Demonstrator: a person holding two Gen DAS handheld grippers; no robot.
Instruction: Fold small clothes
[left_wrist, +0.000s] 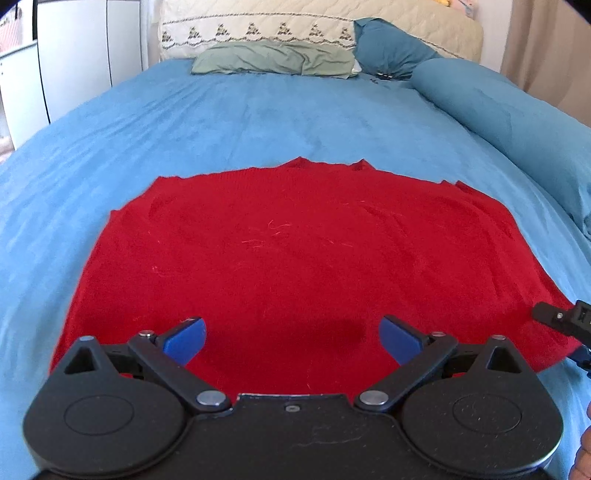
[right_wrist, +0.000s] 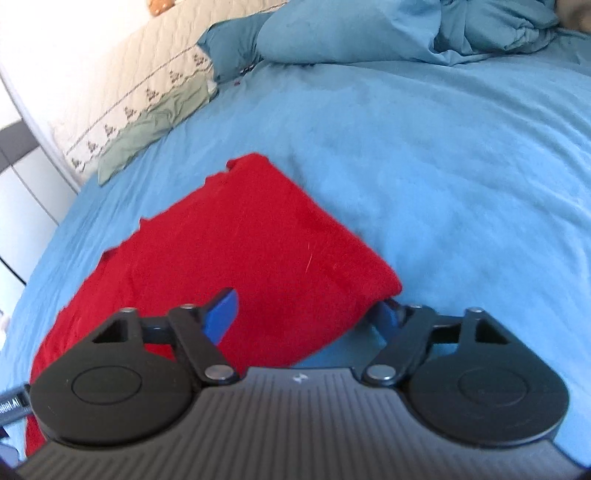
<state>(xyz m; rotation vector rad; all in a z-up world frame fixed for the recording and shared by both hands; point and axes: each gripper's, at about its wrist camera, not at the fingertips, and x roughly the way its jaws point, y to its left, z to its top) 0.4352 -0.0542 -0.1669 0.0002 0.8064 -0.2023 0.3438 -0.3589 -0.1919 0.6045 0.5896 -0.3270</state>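
A red knit sweater (left_wrist: 295, 258) lies spread flat on the blue bedspread (left_wrist: 258, 118), directly ahead of and under the left gripper (left_wrist: 292, 341), whose blue-padded fingers (left_wrist: 186, 339) stand wide apart over the near hem with nothing between them. In the left wrist view the whole garment shows, its neckline at the far edge from the fingers, and the tip of the right gripper (left_wrist: 565, 321) appears at the sweater's near right corner. The right wrist view shows what the left cannot: the right gripper (right_wrist: 306, 314) is spread wide too, its left finger (right_wrist: 221, 314) lying over the red fabric while the right finger (right_wrist: 388, 315) sits at the sweater's corner, partly tucked under the cloth's edge; whether it touches the knit I cannot tell. Nothing is clamped. Beyond the fingers in both views, at the head of the bed, lie a pale green pillow (left_wrist: 273, 59) and a dark teal pillow (left_wrist: 388, 48) against a cream quilted headboard (left_wrist: 258, 26) with a stitched border. A long blue bolster (left_wrist: 498, 107) runs along the bed's side, right of the left gripper's fingers and well apart from the sweater. No containers are in sight, and nothing lies on the sweater itself.
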